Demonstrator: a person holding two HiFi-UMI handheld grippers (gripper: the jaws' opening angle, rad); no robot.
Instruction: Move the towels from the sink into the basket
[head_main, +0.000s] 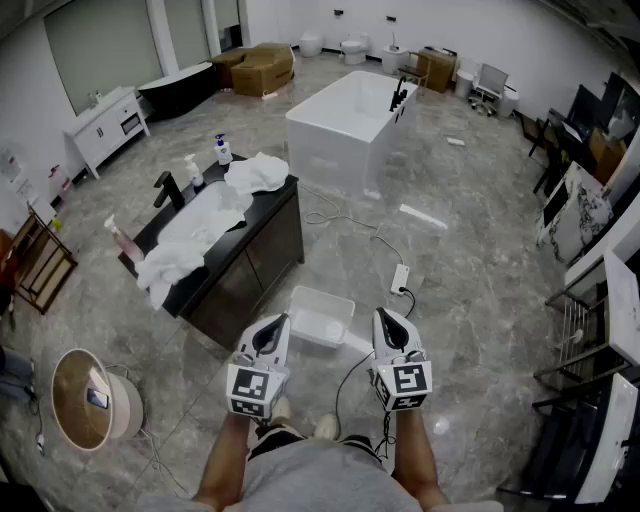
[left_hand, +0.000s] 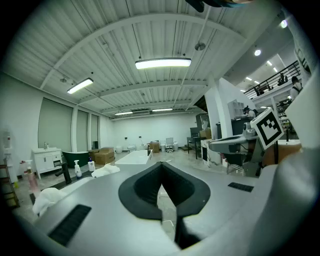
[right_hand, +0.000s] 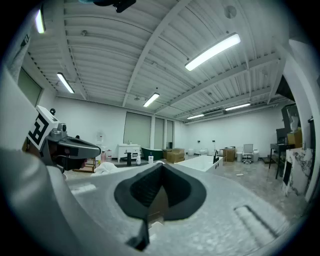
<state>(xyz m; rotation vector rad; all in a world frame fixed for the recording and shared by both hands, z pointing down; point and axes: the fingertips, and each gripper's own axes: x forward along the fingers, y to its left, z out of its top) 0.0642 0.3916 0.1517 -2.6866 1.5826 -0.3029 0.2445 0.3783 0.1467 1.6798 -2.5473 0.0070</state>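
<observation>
Clenched empty, left hand-held gripper (head_main: 277, 322) and right hand-held gripper (head_main: 384, 315) hang apart from crumpled white towels (head_main: 195, 235) on the black sink (head_main: 262, 212).

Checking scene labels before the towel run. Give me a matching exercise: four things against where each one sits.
Things:
1. towels
2. basket
3. faucet
4. bathtub

Places:
A. on the floor, in front of the vanity
B. standing alone on the floor, beyond the vanity
C. draped across the black countertop
D. upright near the pump bottles

Pairs: 1-C, 2-A, 3-D, 4-B
</observation>
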